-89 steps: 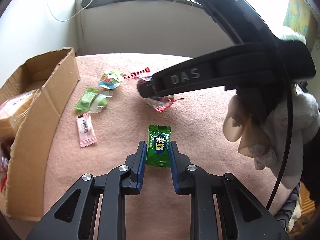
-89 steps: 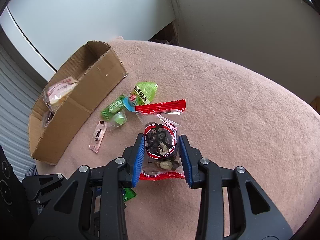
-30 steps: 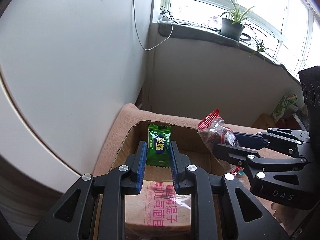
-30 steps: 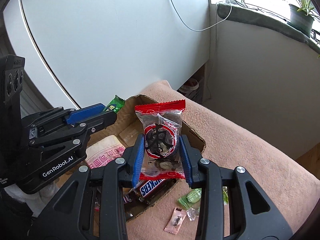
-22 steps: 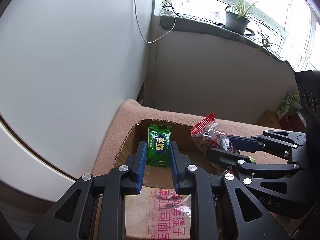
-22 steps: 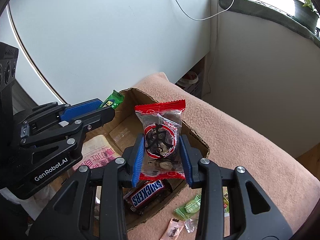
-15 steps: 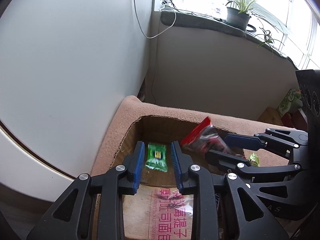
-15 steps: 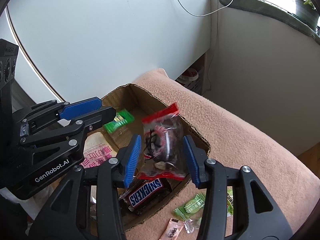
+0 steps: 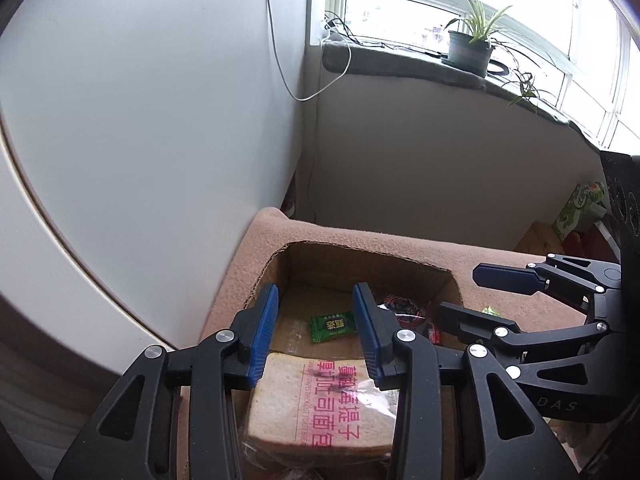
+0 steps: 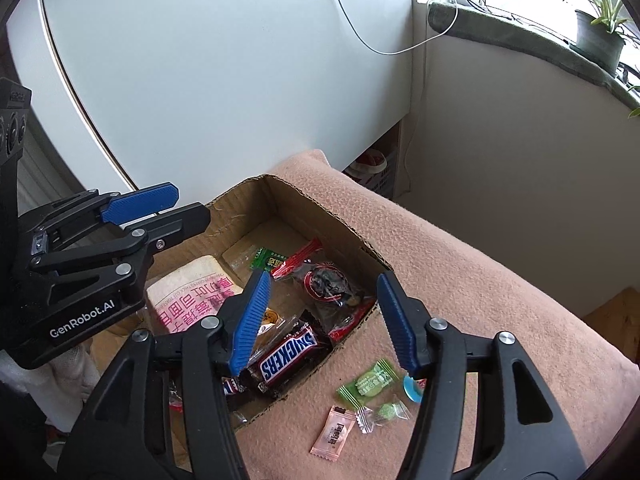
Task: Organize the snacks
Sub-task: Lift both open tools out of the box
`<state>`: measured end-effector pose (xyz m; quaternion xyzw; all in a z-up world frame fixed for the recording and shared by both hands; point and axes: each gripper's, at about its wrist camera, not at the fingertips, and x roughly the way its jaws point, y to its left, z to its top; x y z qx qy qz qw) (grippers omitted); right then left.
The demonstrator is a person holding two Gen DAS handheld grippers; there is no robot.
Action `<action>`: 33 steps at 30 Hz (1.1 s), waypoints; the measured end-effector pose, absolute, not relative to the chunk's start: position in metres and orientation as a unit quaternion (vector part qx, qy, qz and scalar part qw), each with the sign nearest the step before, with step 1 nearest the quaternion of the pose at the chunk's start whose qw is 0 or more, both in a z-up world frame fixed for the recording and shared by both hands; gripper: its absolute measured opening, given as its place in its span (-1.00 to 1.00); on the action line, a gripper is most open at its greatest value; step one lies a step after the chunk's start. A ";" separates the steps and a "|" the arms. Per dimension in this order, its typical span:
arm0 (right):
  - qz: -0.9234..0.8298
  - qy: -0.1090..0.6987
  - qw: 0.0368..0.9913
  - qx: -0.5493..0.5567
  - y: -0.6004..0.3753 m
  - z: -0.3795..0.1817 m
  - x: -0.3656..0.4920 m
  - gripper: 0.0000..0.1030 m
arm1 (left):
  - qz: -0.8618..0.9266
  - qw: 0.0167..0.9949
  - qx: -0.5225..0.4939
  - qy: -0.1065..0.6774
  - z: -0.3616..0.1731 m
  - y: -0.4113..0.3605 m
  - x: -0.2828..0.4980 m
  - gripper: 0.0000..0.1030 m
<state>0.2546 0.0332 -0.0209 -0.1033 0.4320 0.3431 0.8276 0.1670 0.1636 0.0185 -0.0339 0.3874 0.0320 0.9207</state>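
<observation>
A cardboard box [image 10: 352, 236] sits on a pink blanket. Inside lie the green candy [image 9: 333, 326] [image 10: 267, 258] and the red-edged clear packet [image 10: 326, 284] [image 9: 402, 308], next to a bread pack [image 9: 332, 404] [image 10: 192, 300] and a Snickers bar [image 10: 289, 356]. My left gripper [image 9: 314, 296] is open and empty above the box; it also shows in the right wrist view [image 10: 172, 208]. My right gripper [image 10: 320, 280] is open and empty above the box's right side; it also shows in the left wrist view [image 9: 472, 292].
Loose candies lie on the blanket [image 10: 460, 280] right of the box: a green one [image 10: 368, 384], a clear-wrapped green one [image 10: 384, 412], a pink one [image 10: 334, 432]. A white wall [image 9: 160, 120] stands close behind. A windowsill with a potted plant [image 9: 468, 48] is farther back.
Both grippers carried their snacks from the blanket to above the box, then opened. The green candy and the red packet dropped into the box.
</observation>
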 end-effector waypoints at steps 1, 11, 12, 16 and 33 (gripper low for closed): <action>0.344 0.429 0.829 -0.101 0.029 -0.017 0.251 0.14 | 0.033 0.923 -0.031 0.382 0.022 0.161 0.161 -0.28; 0.323 0.398 0.853 -0.095 -0.035 0.007 0.204 0.50 | 0.013 0.949 0.001 0.315 0.057 0.120 0.091 -0.07; 0.320 0.396 0.855 -0.095 -0.041 0.007 0.200 0.50 | 0.009 0.951 0.003 0.310 0.059 0.116 0.084 -0.01; 0.310 0.392 0.863 -0.074 -0.074 0.006 0.179 0.51 | -0.010 0.955 0.000 0.295 0.064 0.102 0.062 0.18; 0.279 0.359 0.891 0.003 -0.187 -0.035 0.122 0.51 | -0.042 0.936 -0.037 0.348 -0.023 0.035 0.000 0.18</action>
